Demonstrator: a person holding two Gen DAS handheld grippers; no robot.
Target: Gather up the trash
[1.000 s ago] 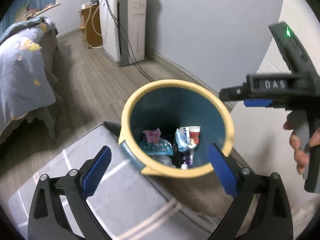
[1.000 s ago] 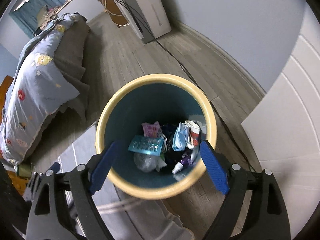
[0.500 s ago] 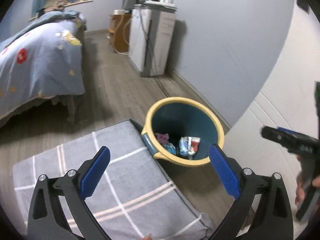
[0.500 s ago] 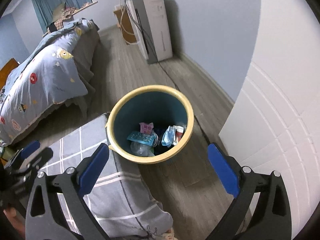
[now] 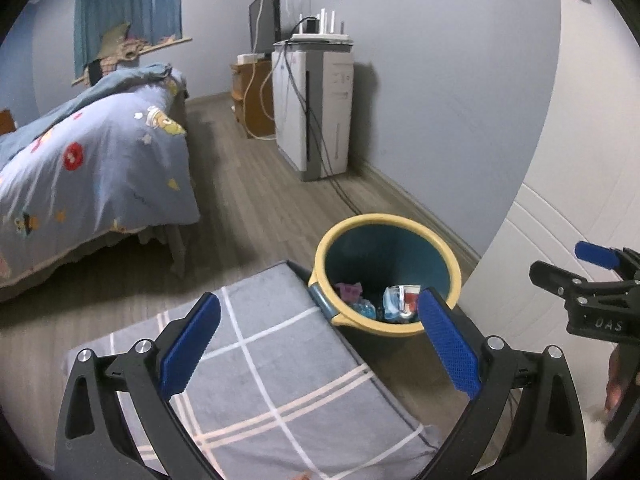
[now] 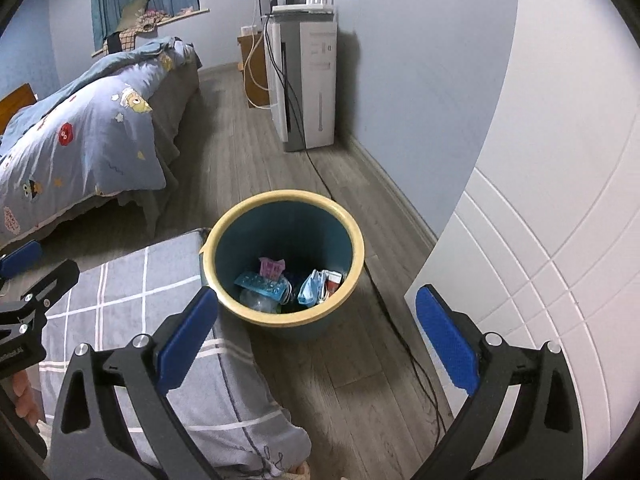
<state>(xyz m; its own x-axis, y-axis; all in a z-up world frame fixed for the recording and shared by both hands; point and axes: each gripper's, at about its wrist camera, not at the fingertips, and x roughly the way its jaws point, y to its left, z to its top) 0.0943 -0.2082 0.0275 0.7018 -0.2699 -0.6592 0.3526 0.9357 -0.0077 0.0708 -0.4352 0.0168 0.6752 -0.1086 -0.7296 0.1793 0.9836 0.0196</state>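
A teal trash bin with a yellow rim [image 5: 387, 222] [image 6: 288, 198] stands on the wooden floor beside a grey checked cushion. Inside it lie several pieces of trash [image 6: 288, 282] [image 5: 384, 300]: a pink wrapper, a blue blister pack, a crumpled blue mask, a clear bag. My left gripper [image 5: 316, 344] hangs above the cushion and the bin, open with nothing between its blue pads. My right gripper [image 6: 316, 336] is also open and empty, above the bin's near side. The right gripper [image 5: 596, 280] shows at the right edge of the left wrist view, held by a hand.
A grey checked cushion [image 5: 272, 368] [image 6: 132, 320] lies left of the bin. A bed with a blue printed duvet [image 5: 88, 168] fills the left. A white appliance [image 6: 308, 92] with cables stands by the wall; a black cable [image 6: 384, 300] runs past the bin. A white panelled door [image 6: 540, 240] is on the right.
Both grippers have pulled up and back from the bin, which now looks smaller and farther. The right gripper's jaws have spread wider. More of the room and cushion has come into view.
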